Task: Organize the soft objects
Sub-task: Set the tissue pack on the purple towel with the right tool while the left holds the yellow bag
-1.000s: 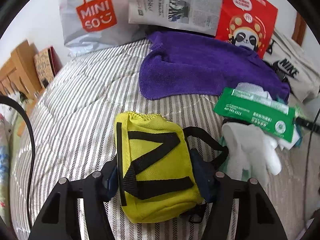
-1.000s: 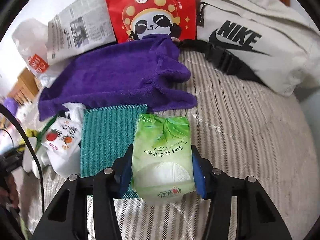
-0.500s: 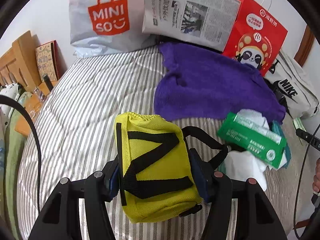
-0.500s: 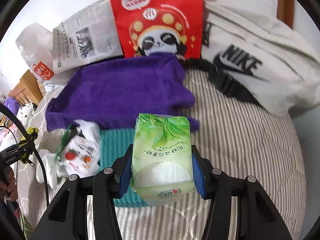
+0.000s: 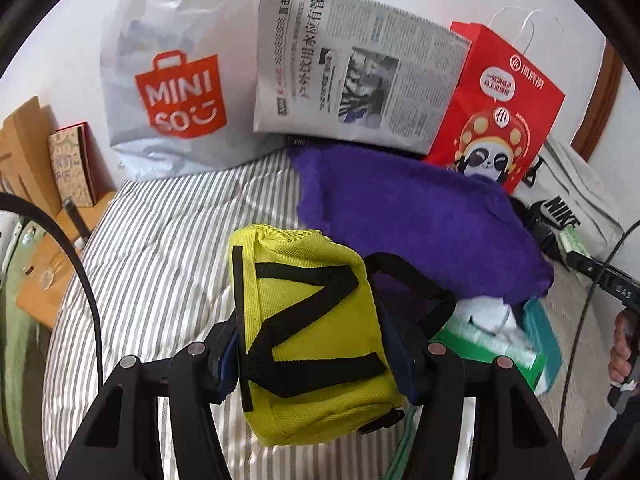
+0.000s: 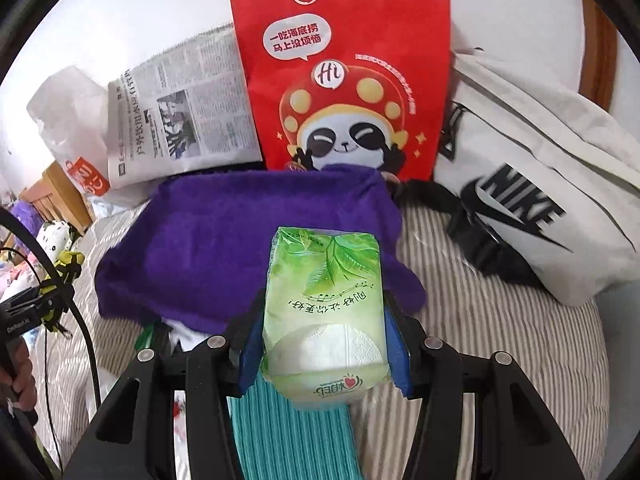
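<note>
Newspaper (image 5: 352,80) leans between Miniso bag (image 5: 176,92), red bag (image 6: 344,76).

Bright, even daylight; soft shadows; fisheye bending and dark vignetted corners

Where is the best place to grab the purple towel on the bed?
Judging by its pose, pinch the purple towel at its near-right corner flap, coming in low from the bed's open striped side. That corner juts out free, while the middle lies flat and the left edge overlaps clutter.

My yellow pouch (image 5: 312,336) with black straps fills lower centre; my green tissue pack (image 6: 324,320) sits lower centre, both clamped.
</note>
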Available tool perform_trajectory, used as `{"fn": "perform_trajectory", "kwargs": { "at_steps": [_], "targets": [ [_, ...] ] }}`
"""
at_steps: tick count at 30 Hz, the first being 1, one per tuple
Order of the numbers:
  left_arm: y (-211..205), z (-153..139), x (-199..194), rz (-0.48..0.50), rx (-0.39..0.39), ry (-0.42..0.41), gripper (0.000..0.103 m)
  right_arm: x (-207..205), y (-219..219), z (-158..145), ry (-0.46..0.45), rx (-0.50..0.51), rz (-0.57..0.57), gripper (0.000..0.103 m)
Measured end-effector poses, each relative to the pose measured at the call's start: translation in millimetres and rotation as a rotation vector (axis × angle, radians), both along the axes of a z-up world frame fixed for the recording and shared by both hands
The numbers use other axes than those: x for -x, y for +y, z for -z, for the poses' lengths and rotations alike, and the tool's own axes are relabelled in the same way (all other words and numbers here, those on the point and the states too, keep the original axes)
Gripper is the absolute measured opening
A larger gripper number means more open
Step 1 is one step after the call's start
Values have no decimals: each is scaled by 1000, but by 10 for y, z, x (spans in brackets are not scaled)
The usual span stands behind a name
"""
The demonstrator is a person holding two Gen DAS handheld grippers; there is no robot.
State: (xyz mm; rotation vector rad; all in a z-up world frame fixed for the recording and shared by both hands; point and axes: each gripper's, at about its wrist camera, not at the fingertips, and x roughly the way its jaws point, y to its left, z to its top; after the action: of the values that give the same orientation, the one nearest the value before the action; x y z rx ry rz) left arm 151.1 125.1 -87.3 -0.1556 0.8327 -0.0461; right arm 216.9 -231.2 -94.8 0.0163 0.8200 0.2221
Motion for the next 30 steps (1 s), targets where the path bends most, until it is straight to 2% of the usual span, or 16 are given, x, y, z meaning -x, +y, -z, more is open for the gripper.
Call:
{"fn": "perform_trajectory", "kwargs": {
  "at_steps": [8, 16, 22, 26, 30],
  "targets": [
    [-22, -48, -297, 18, 37, -16, 59, -582, 248, 24, 0, 0, -20, 52],
    [12, 15, -385, 10, 44, -12, 59, -1228, 510, 397, 100, 77, -13, 52],
    [111, 52, -377, 0, 56, -10, 59, -1495, 588, 596, 169, 132, 5, 52],
    [160, 90, -401, -4, 77, -6, 59, -1613, 633, 693, 177, 193, 24, 52],
    [159, 115, -416, 3, 80, 0, 59, -1670, 586, 704, 207, 172, 28, 52]
  ]
}}
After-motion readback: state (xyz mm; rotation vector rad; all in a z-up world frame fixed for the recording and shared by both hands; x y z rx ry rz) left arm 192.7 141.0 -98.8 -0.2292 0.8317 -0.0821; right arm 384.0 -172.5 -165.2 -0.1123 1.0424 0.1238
